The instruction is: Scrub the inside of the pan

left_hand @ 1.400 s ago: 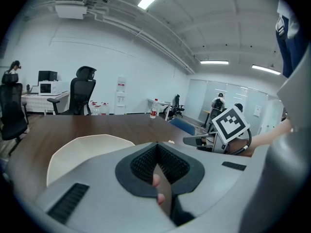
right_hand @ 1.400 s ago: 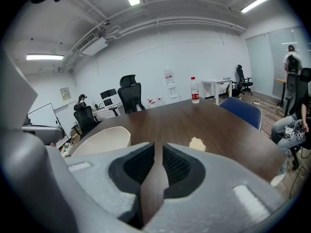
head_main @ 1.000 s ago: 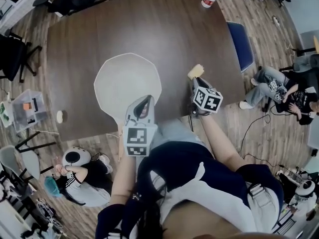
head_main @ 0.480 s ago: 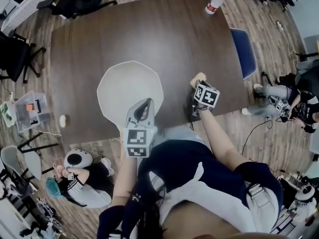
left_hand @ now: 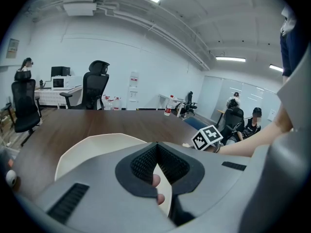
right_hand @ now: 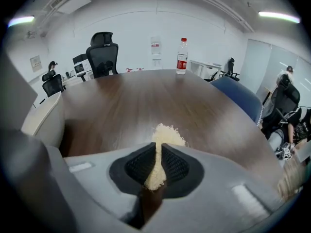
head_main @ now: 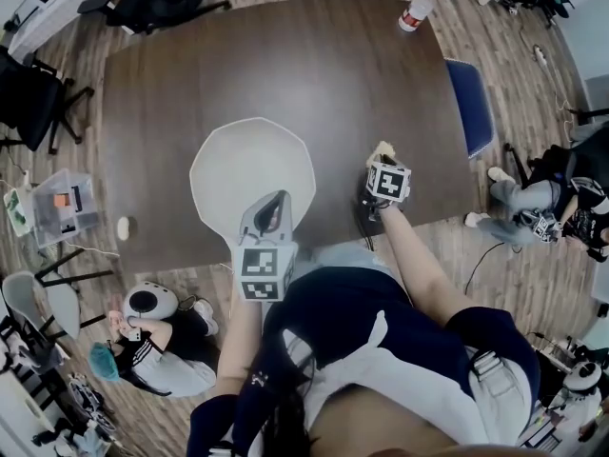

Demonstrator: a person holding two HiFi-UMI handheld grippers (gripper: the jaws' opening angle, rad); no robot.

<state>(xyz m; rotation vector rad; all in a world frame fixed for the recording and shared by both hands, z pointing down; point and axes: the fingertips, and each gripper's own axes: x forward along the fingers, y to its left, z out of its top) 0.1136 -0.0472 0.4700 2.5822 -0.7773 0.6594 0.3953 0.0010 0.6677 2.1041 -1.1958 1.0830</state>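
A white pan lies on the dark brown table, its narrow handle end toward me. My left gripper is shut on that handle end; in the left gripper view the cream handle runs down between the closed pads, with the pan ahead to the left. My right gripper is to the right of the pan, low over the table's near edge. It is shut on a pale yellow fibrous scrubber that sticks out past the fingertips, as the scrubber shows in the right gripper view.
A water bottle stands at the table's far right corner, also seen as the bottle. A blue chair is by the right edge and black office chairs are at the left. People sit on the floor nearby. A small round object lies at the near left edge.
My right gripper has sunk toward the table with the scrubber still in it. The left gripper and the pan have stayed in place.
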